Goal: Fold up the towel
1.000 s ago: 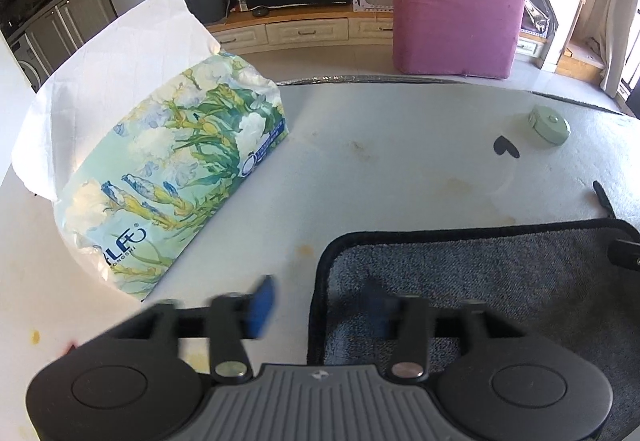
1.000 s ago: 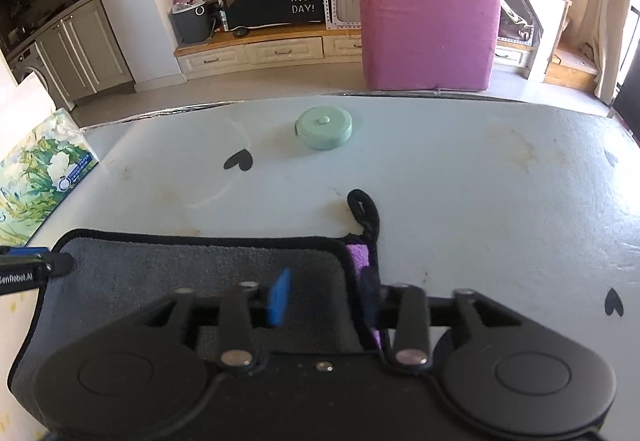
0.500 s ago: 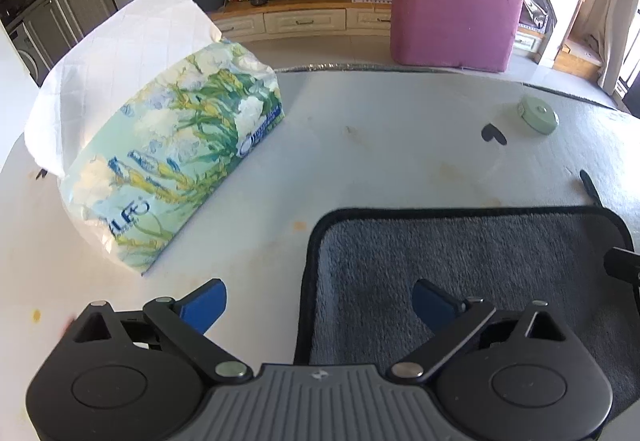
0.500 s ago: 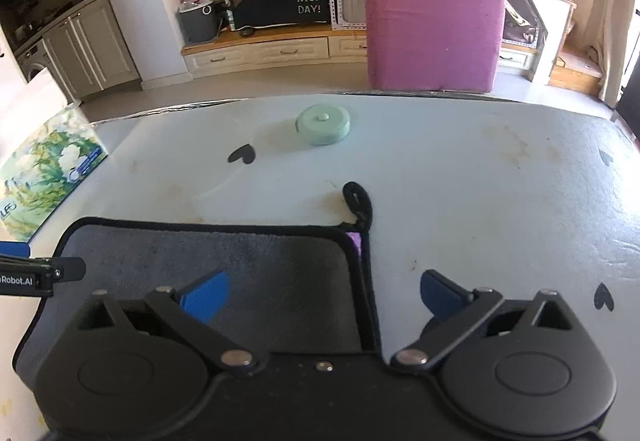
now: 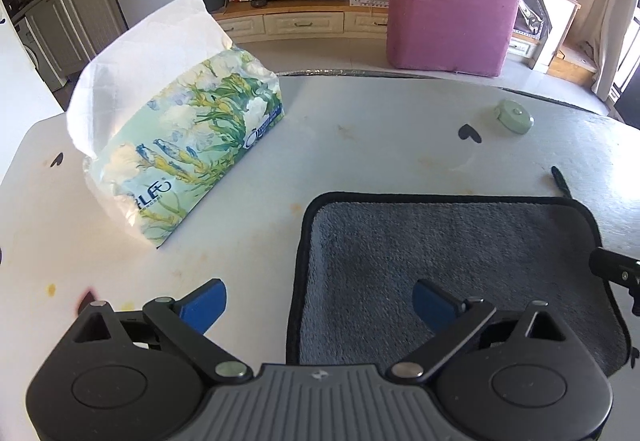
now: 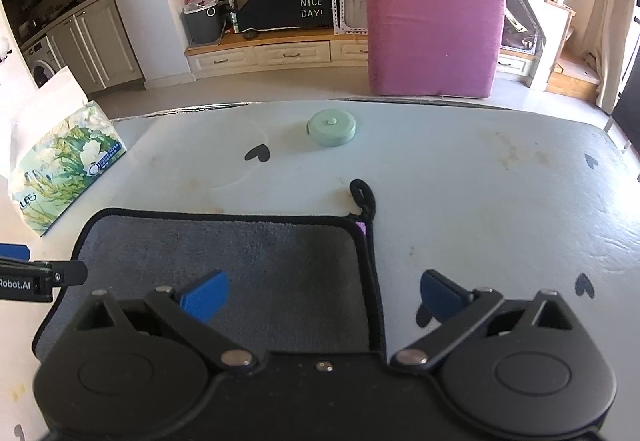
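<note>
- Both grippers have let go since a second ago: the left gripper [image 5: 318,303] and right gripper [image 6: 322,295] were pinched narrow over the grey towel [image 5: 448,261]; now each stands wide open, holding nothing.
- You have the towel lying flat near the table's [image 6: 480,181] front edge, apparently already folded once, with its black trim [image 6: 374,281] doubled and a purple sliver showing at the far right corner.
- For the next fold, I'd seat one pad under the doubled edge and one over it, so both layers lift together.
- Mind the hanging loop [image 6: 362,197] at that corner; it could snag.
- Left, the tissue pack [image 5: 188,157] sits near the towel; keep that sweep short.
- Beyond, only the green tape measure [image 6: 332,128] stands, well apart.
</note>
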